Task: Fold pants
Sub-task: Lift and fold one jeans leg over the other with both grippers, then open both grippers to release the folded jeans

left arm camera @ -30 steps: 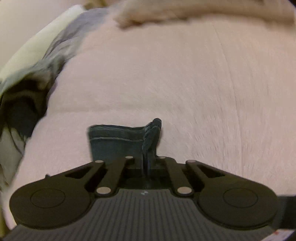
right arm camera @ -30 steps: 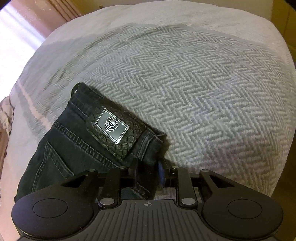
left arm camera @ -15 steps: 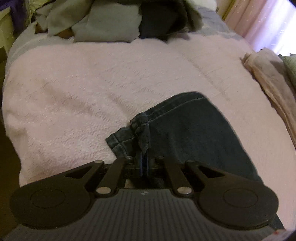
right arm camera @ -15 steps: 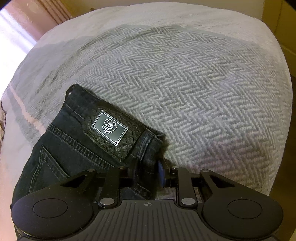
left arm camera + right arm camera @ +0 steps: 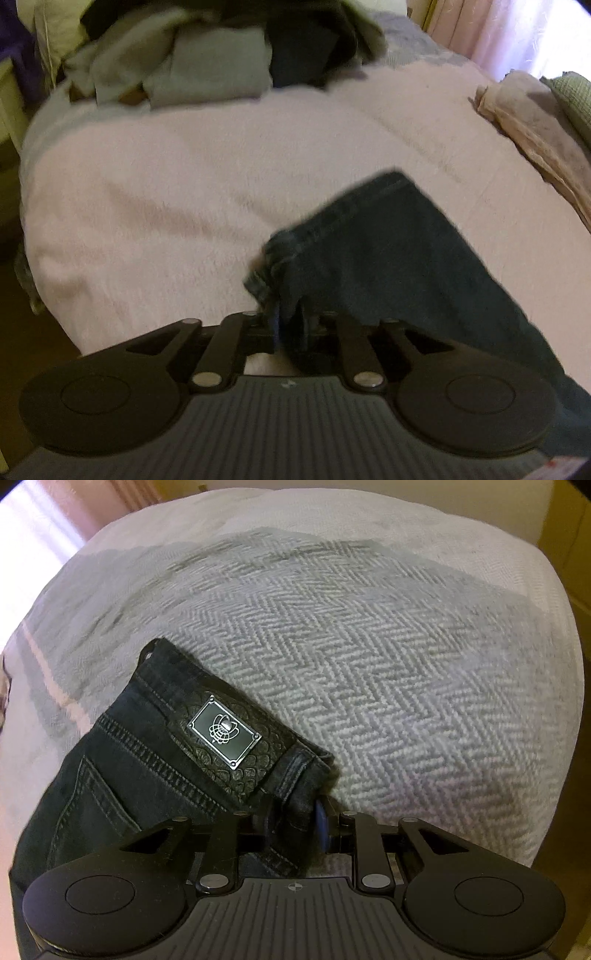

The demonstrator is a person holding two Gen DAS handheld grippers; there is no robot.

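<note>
Dark denim pants lie on a bed. In the left wrist view a leg of the pants stretches away to the right over a pink blanket, and my left gripper is shut on the bunched hem. In the right wrist view the waistband end of the pants, with a scaly leather patch and a metal badge, rests on a grey herringbone blanket. My right gripper is shut on the waistband corner beside a belt loop.
A heap of grey and dark clothes sits at the far end of the pink blanket. Folded beige and green cloths lie at the right edge. Curtains hang behind. The bed edge drops off at the left.
The left gripper swung from facing bare pink blanket to facing the clothes heap, carrying the hem; the leg now trails right. The right gripper barely moved, still holding the waistband.
</note>
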